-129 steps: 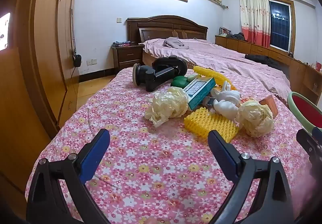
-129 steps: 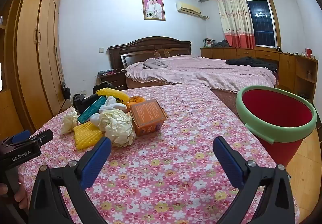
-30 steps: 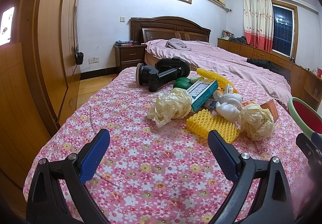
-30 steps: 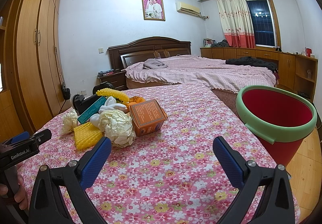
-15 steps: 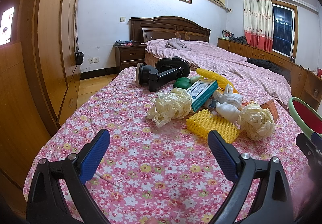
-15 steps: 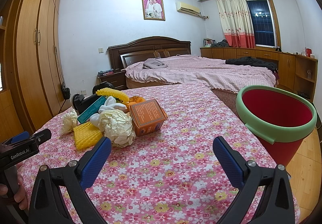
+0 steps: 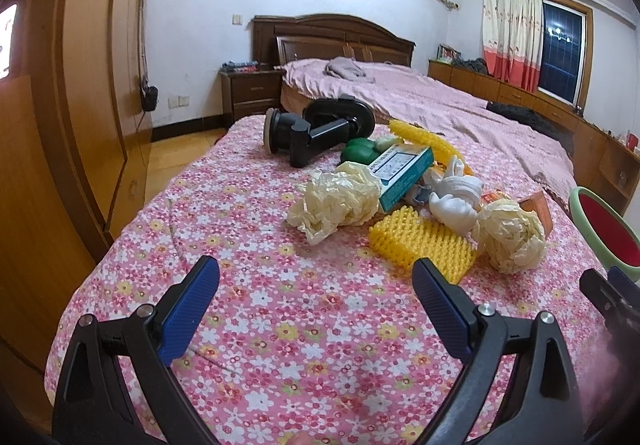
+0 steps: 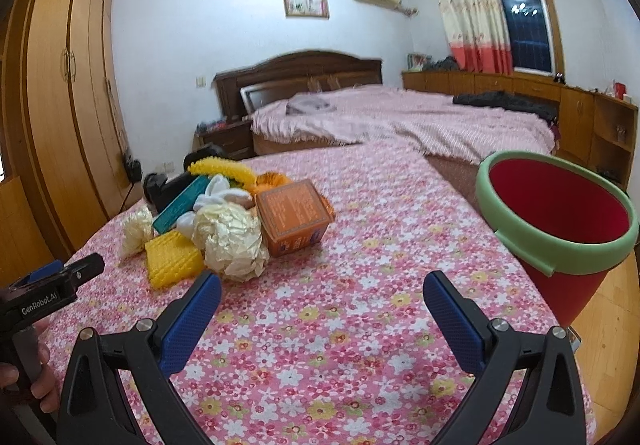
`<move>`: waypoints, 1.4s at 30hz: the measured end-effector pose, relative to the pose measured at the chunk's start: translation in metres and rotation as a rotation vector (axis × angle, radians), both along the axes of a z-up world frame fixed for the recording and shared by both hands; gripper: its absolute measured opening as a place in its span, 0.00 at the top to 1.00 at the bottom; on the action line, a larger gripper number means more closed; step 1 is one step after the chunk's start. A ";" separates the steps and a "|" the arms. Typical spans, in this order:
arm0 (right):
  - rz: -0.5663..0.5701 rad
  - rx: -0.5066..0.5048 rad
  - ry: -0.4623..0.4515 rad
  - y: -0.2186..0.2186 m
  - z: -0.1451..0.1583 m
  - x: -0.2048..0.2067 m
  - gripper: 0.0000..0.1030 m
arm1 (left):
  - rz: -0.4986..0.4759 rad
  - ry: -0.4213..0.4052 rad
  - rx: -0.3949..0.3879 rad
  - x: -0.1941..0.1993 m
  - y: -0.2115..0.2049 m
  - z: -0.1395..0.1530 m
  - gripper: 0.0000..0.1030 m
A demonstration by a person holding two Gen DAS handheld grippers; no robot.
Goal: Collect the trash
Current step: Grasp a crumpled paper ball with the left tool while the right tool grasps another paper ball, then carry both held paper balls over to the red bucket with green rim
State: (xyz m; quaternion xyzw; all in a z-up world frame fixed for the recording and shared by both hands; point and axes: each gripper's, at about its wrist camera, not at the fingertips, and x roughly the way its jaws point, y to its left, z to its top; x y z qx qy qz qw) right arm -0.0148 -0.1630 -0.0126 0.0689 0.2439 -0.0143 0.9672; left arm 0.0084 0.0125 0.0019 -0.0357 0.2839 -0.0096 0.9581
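Note:
A heap of clutter lies on the pink flowered cover: two crumpled cream paper balls, a yellow foam net, a teal box, an orange box, white socks, a long yellow foam sleeve. A red bin with a green rim stands at the right edge. My left gripper is open, short of the heap. My right gripper is open, its left finger close to the nearer paper ball.
A black phone holder and a green object lie behind the heap. Wooden wardrobes line the left wall. A second bed with a dark headboard stands beyond. Low wooden cabinets run along the right. A hand holds the left gripper's grip.
The right wrist view has pushed forward and turned towards the heap, which now looks nearer, with motion blur. The left gripper has hardly moved. Both stay open.

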 end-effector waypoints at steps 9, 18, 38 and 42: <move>0.069 0.018 0.122 0.013 0.017 0.034 0.00 | -0.062 0.052 0.124 0.038 -0.010 0.024 0.07; 0.103 0.056 0.260 0.031 0.006 0.073 0.19 | -0.139 0.164 0.084 0.095 -0.014 0.011 0.13; 0.121 0.122 0.336 0.047 -0.002 0.092 0.62 | -0.247 0.277 -0.126 0.112 0.010 -0.003 0.70; 0.144 0.096 0.299 0.052 0.011 0.079 0.63 | -0.268 0.235 -0.136 0.093 0.010 0.013 0.71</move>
